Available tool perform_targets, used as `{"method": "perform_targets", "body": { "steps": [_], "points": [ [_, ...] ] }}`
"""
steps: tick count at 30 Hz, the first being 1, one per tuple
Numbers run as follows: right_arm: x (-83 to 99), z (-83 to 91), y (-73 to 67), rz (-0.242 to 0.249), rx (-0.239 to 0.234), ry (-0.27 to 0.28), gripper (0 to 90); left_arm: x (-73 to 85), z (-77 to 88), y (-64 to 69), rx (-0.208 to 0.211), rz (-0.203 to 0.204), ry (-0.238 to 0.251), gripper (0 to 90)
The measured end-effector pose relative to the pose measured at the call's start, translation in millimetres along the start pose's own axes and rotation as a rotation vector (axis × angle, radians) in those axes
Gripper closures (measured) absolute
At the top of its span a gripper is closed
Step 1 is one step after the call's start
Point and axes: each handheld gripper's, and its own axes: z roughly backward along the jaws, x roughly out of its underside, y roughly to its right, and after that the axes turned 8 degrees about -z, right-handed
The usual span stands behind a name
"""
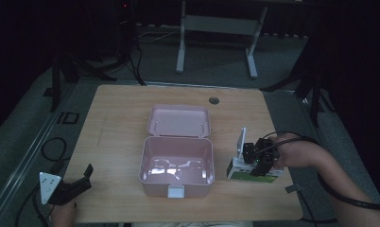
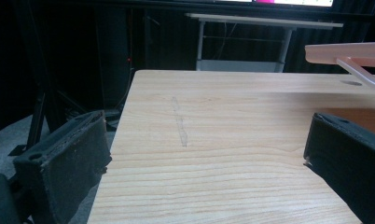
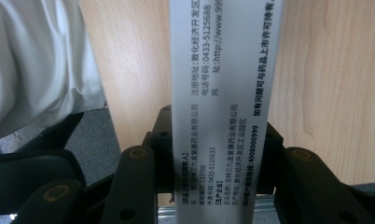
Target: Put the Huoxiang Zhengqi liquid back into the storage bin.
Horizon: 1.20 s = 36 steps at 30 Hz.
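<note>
Right hand-held gripper (image 1: 258, 158) clamped on a white-and-green medicine box (image 1: 254, 171), just right of the open pink case (image 1: 177, 163) on the desk (image 1: 117, 123). Left hand-held gripper (image 1: 79, 182) at the near-left desk corner, jaws apart, nothing between.

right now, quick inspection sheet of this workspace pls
surface: pale wooden table, with a round hole near the far edge.
job's things: white and green printed box to the right of the pink case; the case stands open and looks empty, its lid laid back.
clutter: nothing seen.
grippers: right gripper shut on the printed box, whose white face runs up between the jaws in the right gripper view; left gripper open, holding nothing, at the near left corner.
cables: black cable trails from the right gripper; more cable loops on the floor at left.
surroundings: dark room, grey floor, white desk frame beyond the table.
</note>
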Motion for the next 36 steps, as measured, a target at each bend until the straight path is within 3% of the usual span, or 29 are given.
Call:
{"method": "perform_targets", "body": {
  "steps": [13,19,36],
  "points": [
    [-6.7,35.2,2.7,0.006,0.03,0.002,62.1,0.0,0.1,-0.3,0.002,0.005,0.001,0.3],
    [-10.1,53.8,5.7,0.003,0.021,0.044,62.1,-0.1,0.0,-0.2,0.003,0.004,-0.001,0.3],
    [-46.9,70.3,5.4,0.029,0.038,0.04,62.1,0.1,0.3,-0.6,0.009,0.008,0.003,0.3]
  ]
}}
